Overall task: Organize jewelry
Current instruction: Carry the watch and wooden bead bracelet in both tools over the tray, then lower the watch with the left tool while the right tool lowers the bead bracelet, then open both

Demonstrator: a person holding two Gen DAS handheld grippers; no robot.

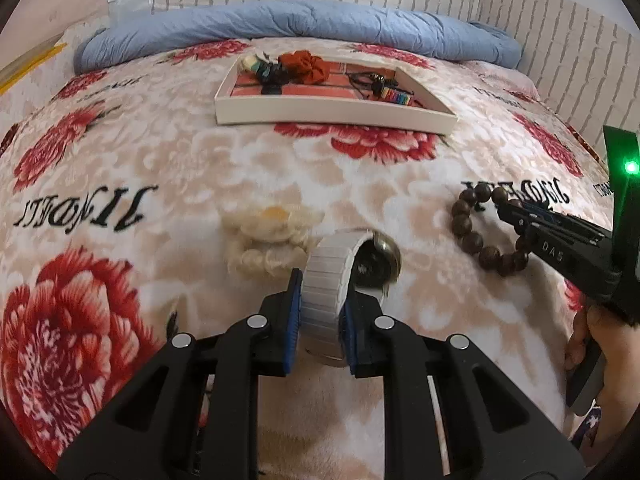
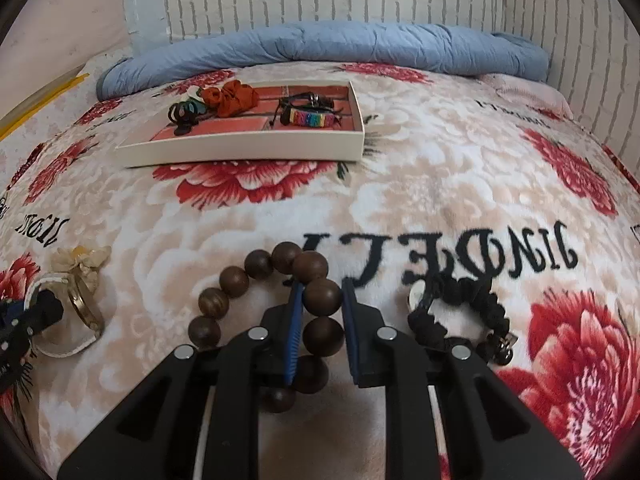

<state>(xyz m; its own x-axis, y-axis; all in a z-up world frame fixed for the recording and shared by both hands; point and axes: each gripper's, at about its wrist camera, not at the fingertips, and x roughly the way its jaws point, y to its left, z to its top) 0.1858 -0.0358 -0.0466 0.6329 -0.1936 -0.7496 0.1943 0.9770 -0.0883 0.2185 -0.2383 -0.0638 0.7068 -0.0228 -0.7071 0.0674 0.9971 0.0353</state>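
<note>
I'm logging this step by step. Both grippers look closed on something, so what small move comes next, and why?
Probably lift both a little off the blanket, then carry toward the white tray. The left gripper pinches the white-banded watch, and the right gripper pinches the brown bead bracelet. Both pieces look to be resting on the blanket, and the tray already holds sorted pieces.

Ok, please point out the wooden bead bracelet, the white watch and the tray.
wooden bead bracelet (image 2: 322, 297), right wrist view, on the bead between the claw's pads
white watch (image 1: 326, 280), left wrist view, on its strap
tray (image 2: 240, 156), right wrist view, on its near wall
</note>
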